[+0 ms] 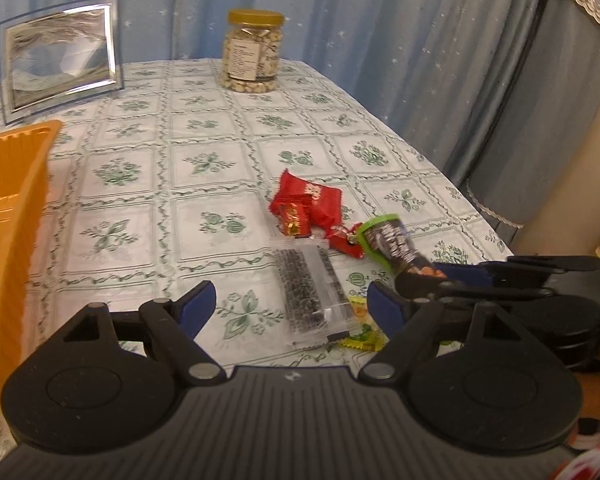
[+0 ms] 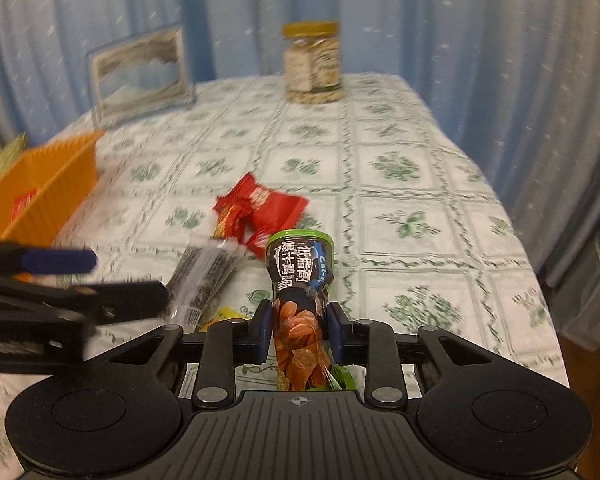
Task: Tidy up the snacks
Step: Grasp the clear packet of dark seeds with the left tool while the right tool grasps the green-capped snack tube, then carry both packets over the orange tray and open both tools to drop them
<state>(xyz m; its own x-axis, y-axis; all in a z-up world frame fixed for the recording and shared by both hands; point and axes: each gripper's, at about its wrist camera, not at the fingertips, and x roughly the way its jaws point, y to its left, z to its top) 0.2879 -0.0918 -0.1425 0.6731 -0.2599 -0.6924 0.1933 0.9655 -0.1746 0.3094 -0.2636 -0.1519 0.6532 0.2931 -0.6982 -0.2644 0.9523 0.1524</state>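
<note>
Two tongs are in play, and I take my left view first. My left tongs (image 1: 292,300) stand wide apart with nothing between them, hovering over the clear packet of dark sticks (image 1: 310,294), which lies flat on the counter (image 1: 204,128) just ahead, a yellow wrapper (image 1: 362,330) peeking out beside it. Farther ahead sits the red packet pile (image 1: 308,208). Off to the left stands the orange basket (image 1: 16,200), its wall close to my left finger. To the right my other tongs come in holding the green-rimmed snack pouch (image 1: 392,244).

From my right view, my right tongs (image 2: 299,330) are closed snugly on that green-rimmed snack pouch (image 2: 300,300), gripping its lower half so the green end points forward; it looks lifted off the counter, though I cannot be sure. The orange basket (image 2: 48,192) lies far ahead to the left, already holding at least one red item.

I judge the step is carrying this pouch to the basket. To do it well I should keep the squeeze steady, since the foil is slippery and crumples, and lift enough to clear the basket's wall before letting go. My left tongs (image 2: 100,280) cross the direct path, so I should go over them or wait. The counter's right edge is near; ahead is open room up to the nut jar (image 2: 314,64) and picture frame (image 2: 140,76).
</note>
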